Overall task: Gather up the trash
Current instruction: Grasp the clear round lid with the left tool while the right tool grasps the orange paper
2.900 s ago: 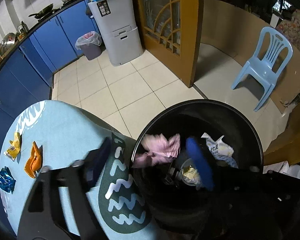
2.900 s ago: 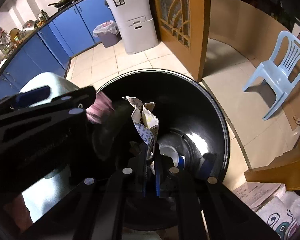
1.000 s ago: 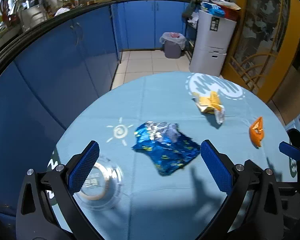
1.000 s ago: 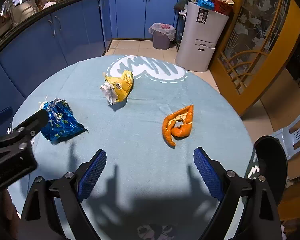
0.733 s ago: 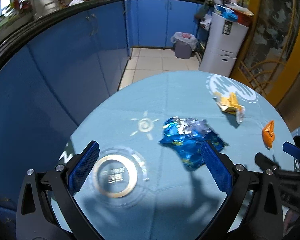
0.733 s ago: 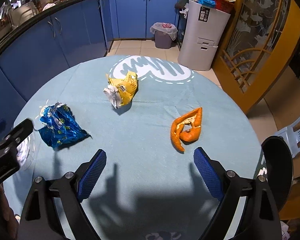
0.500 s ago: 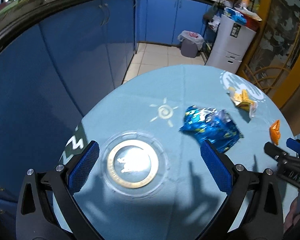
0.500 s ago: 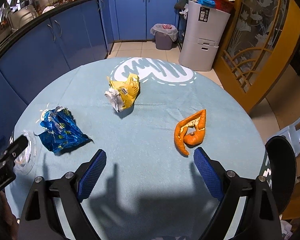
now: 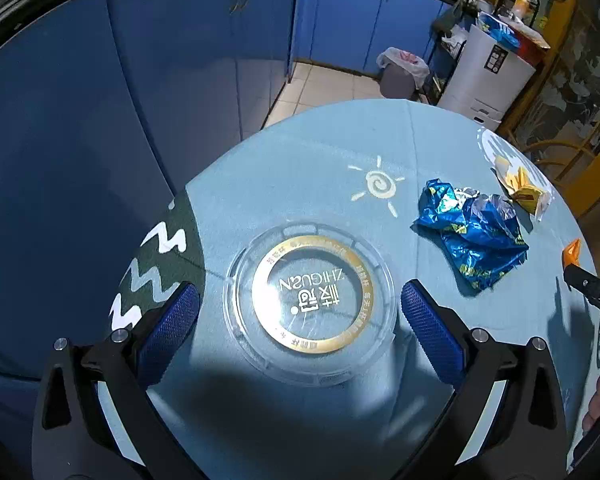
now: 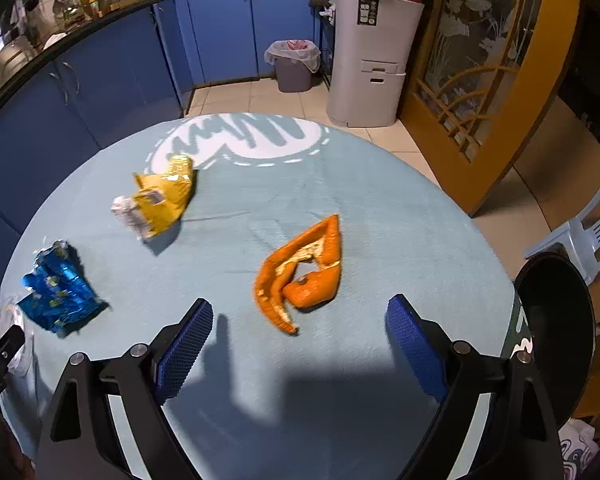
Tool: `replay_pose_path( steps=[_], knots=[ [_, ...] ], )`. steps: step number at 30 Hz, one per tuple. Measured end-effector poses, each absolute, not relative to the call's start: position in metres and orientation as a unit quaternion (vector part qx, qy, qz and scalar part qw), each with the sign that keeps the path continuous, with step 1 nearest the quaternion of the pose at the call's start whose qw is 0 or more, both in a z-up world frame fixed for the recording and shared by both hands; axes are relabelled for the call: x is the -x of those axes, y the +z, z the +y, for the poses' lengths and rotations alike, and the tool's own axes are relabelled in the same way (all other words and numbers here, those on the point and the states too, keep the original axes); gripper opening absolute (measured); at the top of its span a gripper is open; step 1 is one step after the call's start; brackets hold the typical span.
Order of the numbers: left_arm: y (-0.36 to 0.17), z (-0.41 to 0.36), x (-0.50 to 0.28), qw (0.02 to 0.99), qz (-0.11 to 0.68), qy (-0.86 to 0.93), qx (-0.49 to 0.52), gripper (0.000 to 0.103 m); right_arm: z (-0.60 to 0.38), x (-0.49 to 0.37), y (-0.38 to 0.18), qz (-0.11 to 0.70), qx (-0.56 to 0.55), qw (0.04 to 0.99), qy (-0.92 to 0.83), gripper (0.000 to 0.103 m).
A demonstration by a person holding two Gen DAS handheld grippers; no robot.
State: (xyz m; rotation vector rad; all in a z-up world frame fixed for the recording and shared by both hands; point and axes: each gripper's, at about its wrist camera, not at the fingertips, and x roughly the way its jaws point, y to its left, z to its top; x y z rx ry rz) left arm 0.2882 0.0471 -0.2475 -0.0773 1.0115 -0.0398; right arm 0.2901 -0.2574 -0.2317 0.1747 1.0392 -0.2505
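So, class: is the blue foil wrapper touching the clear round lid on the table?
Apart. In the left wrist view, a strip of bare blue tablecloth separates the blue foil wrapper from the clear round lid's rim.

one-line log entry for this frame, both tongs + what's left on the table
left tongs: open, over clear plastic lid | right tongs: open, near orange peel | also on table: blue wrapper, yellow wrapper
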Motion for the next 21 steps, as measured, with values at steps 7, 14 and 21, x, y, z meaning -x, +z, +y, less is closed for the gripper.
replay_pose_path(
  steps=[7,14,21],
  knots=[
    [-0.244,0.045,-0.282,0.881,0.471,-0.013,0.042,0.086,-0.257,-0.296,-0.238,0.5,-0.077,0.856,-0.106,0.067],
    [-0.237,0.038,-0.273,0.889,0.455,-0.013,0.041,0.085,-0.239,-0.294,-0.232,0.488,-0.062,0.869,-0.054,0.016],
    [-0.212,0.025,-0.262,0.905,0.423,-0.022,0.033,0.085,-0.233,-0.276,-0.221,0.478,-0.065,0.876,-0.031,0.015]
  ],
)
